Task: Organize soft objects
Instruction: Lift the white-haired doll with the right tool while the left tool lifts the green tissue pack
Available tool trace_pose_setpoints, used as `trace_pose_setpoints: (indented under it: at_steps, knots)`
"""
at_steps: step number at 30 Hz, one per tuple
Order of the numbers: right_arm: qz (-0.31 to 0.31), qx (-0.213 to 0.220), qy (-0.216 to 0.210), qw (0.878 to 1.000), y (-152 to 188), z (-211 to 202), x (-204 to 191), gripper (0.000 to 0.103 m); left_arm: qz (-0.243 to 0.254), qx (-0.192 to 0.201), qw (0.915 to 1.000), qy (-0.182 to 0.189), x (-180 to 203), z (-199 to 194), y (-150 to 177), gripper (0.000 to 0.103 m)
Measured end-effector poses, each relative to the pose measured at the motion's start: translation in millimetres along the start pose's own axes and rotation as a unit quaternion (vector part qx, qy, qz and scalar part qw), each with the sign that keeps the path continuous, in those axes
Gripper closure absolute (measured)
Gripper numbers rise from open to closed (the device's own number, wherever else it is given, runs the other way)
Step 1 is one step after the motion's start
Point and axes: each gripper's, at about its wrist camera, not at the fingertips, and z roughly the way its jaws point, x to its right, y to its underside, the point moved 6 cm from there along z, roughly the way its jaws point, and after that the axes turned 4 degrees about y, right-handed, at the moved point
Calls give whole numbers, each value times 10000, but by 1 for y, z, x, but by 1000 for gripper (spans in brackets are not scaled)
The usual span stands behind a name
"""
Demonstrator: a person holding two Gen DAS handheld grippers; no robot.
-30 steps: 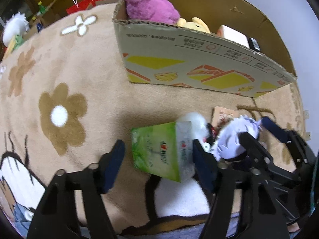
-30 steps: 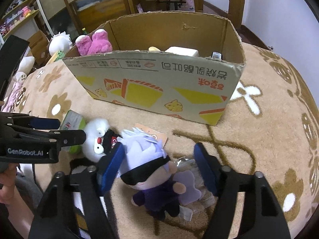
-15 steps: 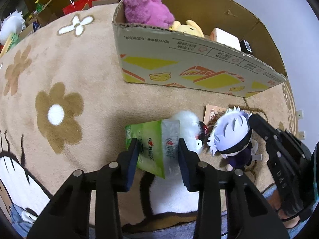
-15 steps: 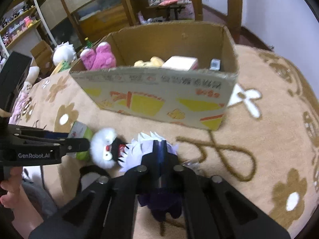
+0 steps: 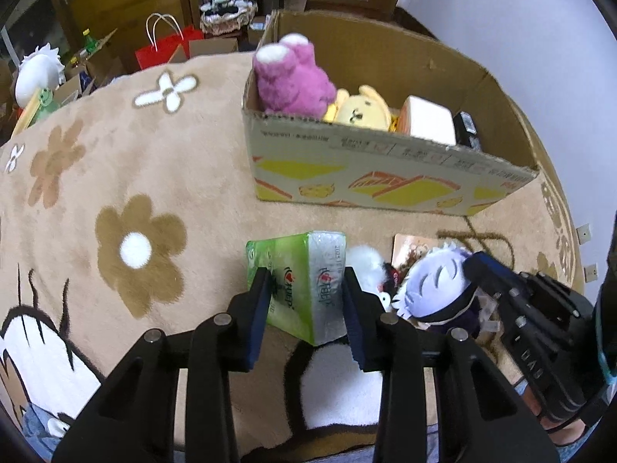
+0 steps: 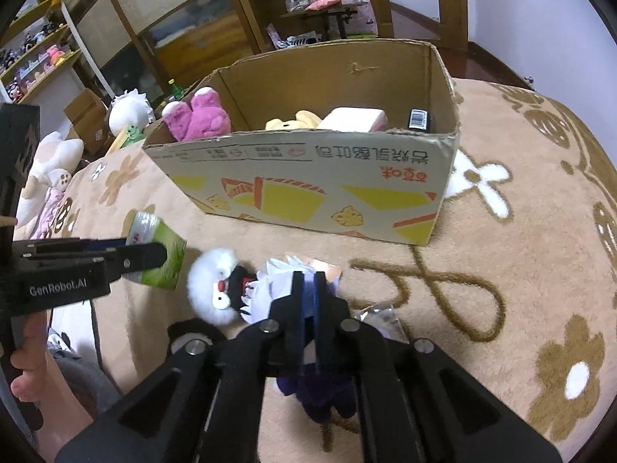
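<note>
My left gripper is shut on a green tissue pack and holds it above the rug; the pack also shows in the right wrist view. My right gripper is shut on a white-haired doll in purple clothes, also seen in the left wrist view. A white fluffy plush with a black face lies between them on the rug. An open cardboard box stands beyond, holding a pink plush, a yellow plush and a pale block.
A beige flower-pattern rug covers the floor. A printed card and a clear wrapper lie by the doll. More plush toys, a red bag and wooden shelves stand past the rug's edge.
Both grippers closed: the left onto the tissue pack, the right onto the doll. Both have risen, so the box interior shows more.
</note>
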Motion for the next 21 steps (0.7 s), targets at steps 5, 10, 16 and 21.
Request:
trace_pose_setpoints:
  at_steps: [5,10,16,21]
  knots:
    - [-87,-48,-79,9999,2,1,-8,54,81,246,9997,19,7,-8,-3,69]
    - [-269,-174,157,9994,4,14,-10,43,102,405,9991,65,8,-11,-9,69]
    - [-257,-403,194,9987,6,36,-7,37,92,618,9980,107,8,-19,-16,69]
    - [-81,-426,90,9990,5,41,-2,41,101,819,9965,158,10,-27,-20,69]
